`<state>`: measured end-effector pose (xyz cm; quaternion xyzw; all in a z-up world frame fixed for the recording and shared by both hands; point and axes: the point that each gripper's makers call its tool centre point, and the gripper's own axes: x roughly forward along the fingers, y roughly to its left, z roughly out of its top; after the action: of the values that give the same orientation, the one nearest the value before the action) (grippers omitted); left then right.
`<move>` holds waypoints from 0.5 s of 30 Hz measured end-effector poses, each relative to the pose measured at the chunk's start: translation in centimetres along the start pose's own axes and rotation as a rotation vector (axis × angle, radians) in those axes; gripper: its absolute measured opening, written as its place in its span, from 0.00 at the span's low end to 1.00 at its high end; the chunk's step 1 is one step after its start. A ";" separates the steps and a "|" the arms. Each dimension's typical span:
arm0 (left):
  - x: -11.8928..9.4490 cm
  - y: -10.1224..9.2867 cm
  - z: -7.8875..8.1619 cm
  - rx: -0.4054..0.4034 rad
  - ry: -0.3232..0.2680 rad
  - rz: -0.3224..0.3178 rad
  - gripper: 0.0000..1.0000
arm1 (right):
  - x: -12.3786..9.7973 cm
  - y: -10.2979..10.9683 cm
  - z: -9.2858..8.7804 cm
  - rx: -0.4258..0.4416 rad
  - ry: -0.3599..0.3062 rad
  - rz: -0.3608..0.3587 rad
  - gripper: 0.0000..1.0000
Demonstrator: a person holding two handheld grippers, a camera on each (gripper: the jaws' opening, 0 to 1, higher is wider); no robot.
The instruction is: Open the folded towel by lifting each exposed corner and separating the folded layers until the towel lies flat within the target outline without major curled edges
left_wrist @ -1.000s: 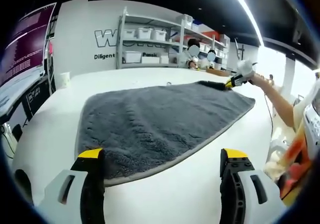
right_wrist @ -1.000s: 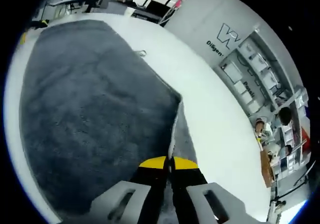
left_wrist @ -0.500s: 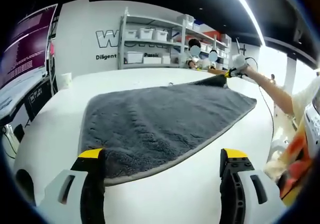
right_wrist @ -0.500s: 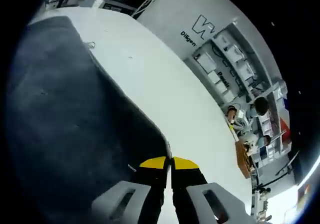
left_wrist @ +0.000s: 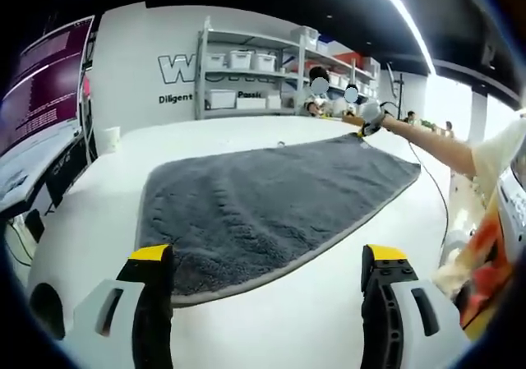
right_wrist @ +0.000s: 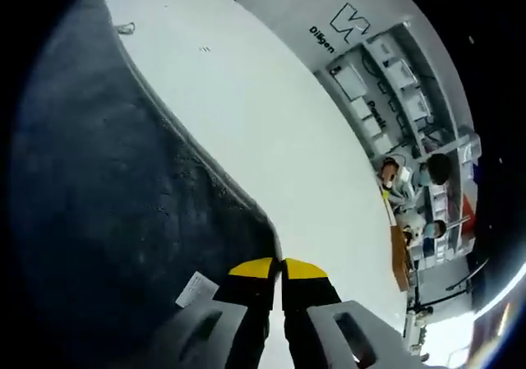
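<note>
A dark grey towel point(left_wrist: 263, 196) lies spread on the white table point(left_wrist: 312, 311), its near hem curving just beyond my left gripper point(left_wrist: 267, 258), which stands open above bare table with nothing between its jaws. At the towel's far right corner the right gripper point(left_wrist: 363, 127) pinches the cloth, held out on a person's arm. In the right gripper view the gripper point(right_wrist: 277, 264) is shut on the towel's point(right_wrist: 107, 188) corner, and a small white label point(right_wrist: 195, 289) hangs beside the jaws.
Shelves with white bins point(left_wrist: 246, 77) line the back wall under large lettering. A monitor point(left_wrist: 41, 81) stands at the left. A small white cup point(left_wrist: 111, 135) sits on the table's far left. People sit at the rear point(right_wrist: 411, 188).
The right gripper has carried the far corner outward and lowered it, so that corner now lies flatter. The left gripper has stayed still and open.
</note>
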<state>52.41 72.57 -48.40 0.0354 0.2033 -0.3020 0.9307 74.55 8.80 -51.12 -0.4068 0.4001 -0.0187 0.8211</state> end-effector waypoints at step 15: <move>-1.2 1.6 0.3 0.000 -0.012 0.046 0.93 | 1.5 0.1 -1.1 0.046 0.066 -0.043 0.17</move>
<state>52.53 74.45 -47.68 0.0381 0.1970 -0.2809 0.9385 74.83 7.65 -52.57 -0.3954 0.4175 -0.0591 0.8160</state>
